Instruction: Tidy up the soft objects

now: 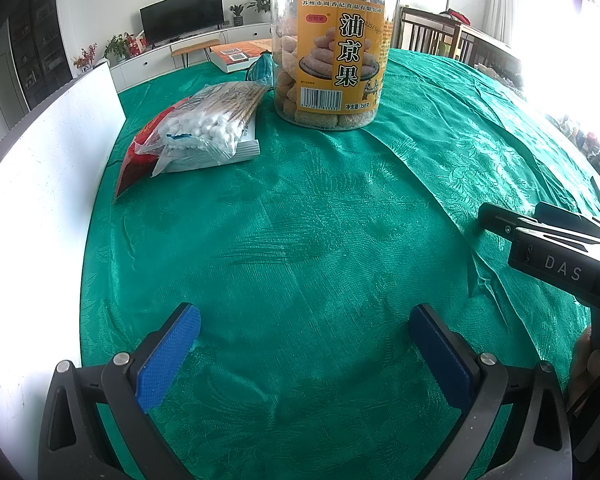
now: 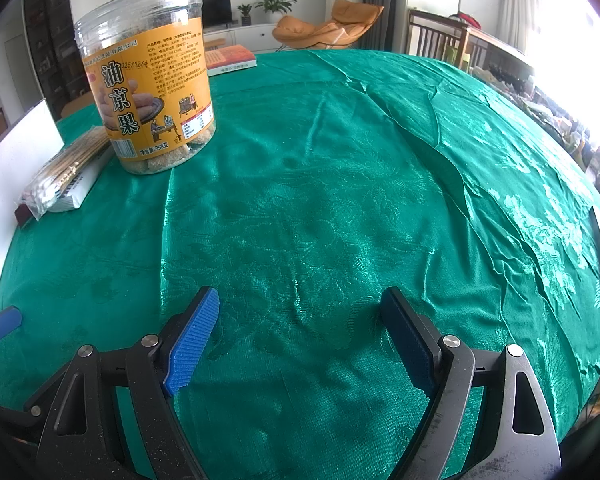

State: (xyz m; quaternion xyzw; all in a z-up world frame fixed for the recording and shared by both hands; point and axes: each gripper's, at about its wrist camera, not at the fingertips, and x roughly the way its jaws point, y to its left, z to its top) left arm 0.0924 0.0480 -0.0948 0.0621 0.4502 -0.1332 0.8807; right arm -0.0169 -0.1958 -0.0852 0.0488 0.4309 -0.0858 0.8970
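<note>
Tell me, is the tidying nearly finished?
Maybe. The cotton swabs already lie piled on the white pack and red packet beside the jar. Nothing is in hand: left gripper and right gripper are open and empty. What's left is unclear.

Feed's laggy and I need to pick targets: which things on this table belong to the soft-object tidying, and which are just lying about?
For the job:
- bag of cotton swabs
- white soft pack beneath it
- red packet at the bottom
- left hand-held gripper and right hand-held gripper, both open

Lying about:
- snack jar, rigid
- book
- white board
- green tablecloth
</note>
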